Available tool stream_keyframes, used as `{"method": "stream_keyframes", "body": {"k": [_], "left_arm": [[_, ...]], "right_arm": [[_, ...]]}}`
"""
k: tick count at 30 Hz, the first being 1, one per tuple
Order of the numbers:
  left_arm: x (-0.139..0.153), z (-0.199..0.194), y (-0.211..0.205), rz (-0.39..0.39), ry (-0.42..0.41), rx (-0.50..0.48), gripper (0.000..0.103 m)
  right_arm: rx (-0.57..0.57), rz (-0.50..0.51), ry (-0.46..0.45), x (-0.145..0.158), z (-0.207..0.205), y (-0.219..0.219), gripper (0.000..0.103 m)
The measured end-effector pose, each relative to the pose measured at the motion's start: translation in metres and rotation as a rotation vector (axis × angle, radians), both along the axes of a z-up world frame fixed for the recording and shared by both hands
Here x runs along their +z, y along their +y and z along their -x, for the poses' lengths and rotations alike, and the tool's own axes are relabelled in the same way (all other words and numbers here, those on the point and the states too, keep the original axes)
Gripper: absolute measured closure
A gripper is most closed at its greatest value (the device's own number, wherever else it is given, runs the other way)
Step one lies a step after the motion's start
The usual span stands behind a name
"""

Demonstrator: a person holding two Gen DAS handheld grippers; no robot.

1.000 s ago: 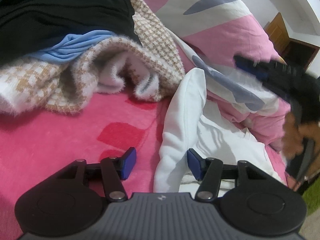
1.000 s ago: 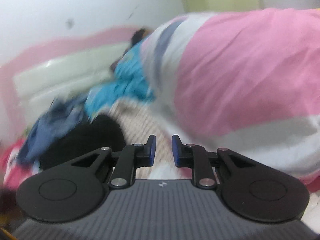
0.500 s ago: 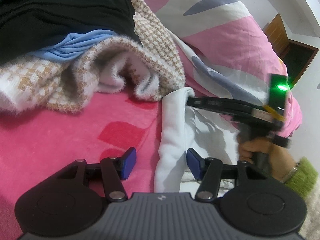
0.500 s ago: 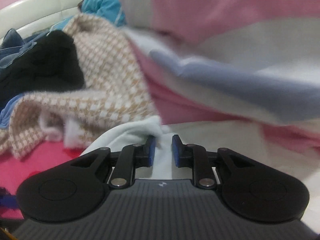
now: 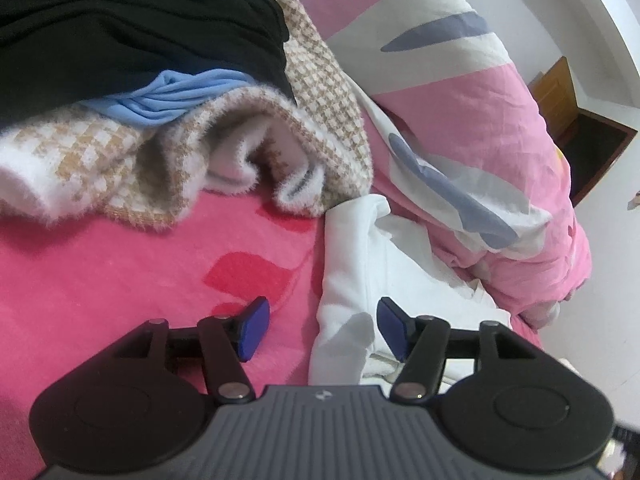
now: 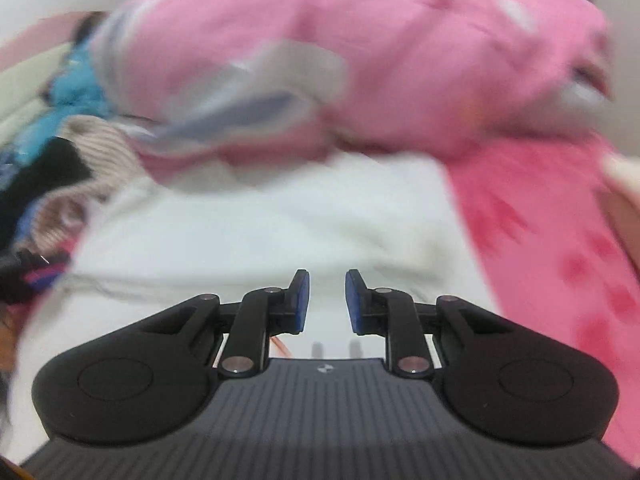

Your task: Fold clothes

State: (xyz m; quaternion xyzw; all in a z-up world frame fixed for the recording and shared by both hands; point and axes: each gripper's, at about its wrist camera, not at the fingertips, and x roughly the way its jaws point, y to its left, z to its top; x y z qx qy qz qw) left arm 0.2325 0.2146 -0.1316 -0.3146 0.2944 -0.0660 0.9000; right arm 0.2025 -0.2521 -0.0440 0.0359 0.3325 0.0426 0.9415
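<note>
A white garment [image 5: 384, 264] lies crumpled on the pink bed sheet [image 5: 120, 272]; it also shows, blurred, in the right wrist view [image 6: 260, 232]. My left gripper [image 5: 320, 326] is open wide, and a folded edge of the white garment lies between its blue pads. My right gripper [image 6: 326, 300] is over the white garment with a narrow gap between its blue pads and nothing in it.
A pile of clothes sits at the back left: a beige houndstooth knit [image 5: 320, 80], a black garment [image 5: 120, 28] and a light blue one [image 5: 180, 92]. A pink, white and grey quilt [image 5: 460, 100] is bunched on the right, also in the right wrist view [image 6: 360, 60].
My right gripper has swung away from the white garment's top edge, out of the left wrist view, and now hovers over the garment's middle. The garment's upper flap has dropped flatter. My left gripper stays put.
</note>
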Motion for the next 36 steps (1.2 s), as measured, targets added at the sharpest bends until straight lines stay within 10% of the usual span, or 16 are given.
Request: {"method": "stream_keyframes", "body": {"k": [6, 14, 18, 23, 26, 29, 36], "left_arm": [[0.000, -0.003, -0.006, -0.046, 0.010, -0.019, 0.036], [0.000, -0.003, -0.006, -0.041, 0.009, -0.026, 0.036], [0.000, -0.003, -0.006, -0.042, 0.009, -0.037, 0.034], [0.000, -0.003, -0.005, -0.035, 0.006, -0.038, 0.034], [0.001, -0.002, -0.005, -0.036, 0.003, -0.039, 0.034], [0.001, -0.002, -0.004, -0.033, 0.000, -0.039, 0.033], [0.002, -0.001, -0.004, -0.031, -0.005, -0.038, 0.033]], "right_arm": [[-0.105, -0.001, 0.017, -0.018, 0.026, -0.030, 0.084], [0.051, 0.101, -0.140, -0.008, -0.060, 0.018, 0.084], [0.006, 0.188, -0.007, -0.063, -0.102, 0.009, 0.084], [-0.066, -0.057, -0.050, -0.055, -0.098, -0.028, 0.076], [-0.104, -0.081, -0.083, -0.039, -0.100, -0.041, 0.053], [-0.105, -0.094, -0.028, -0.041, -0.111, -0.046, 0.051], [-0.039, 0.057, 0.035, -0.053, -0.124, -0.026, 0.095]]}}
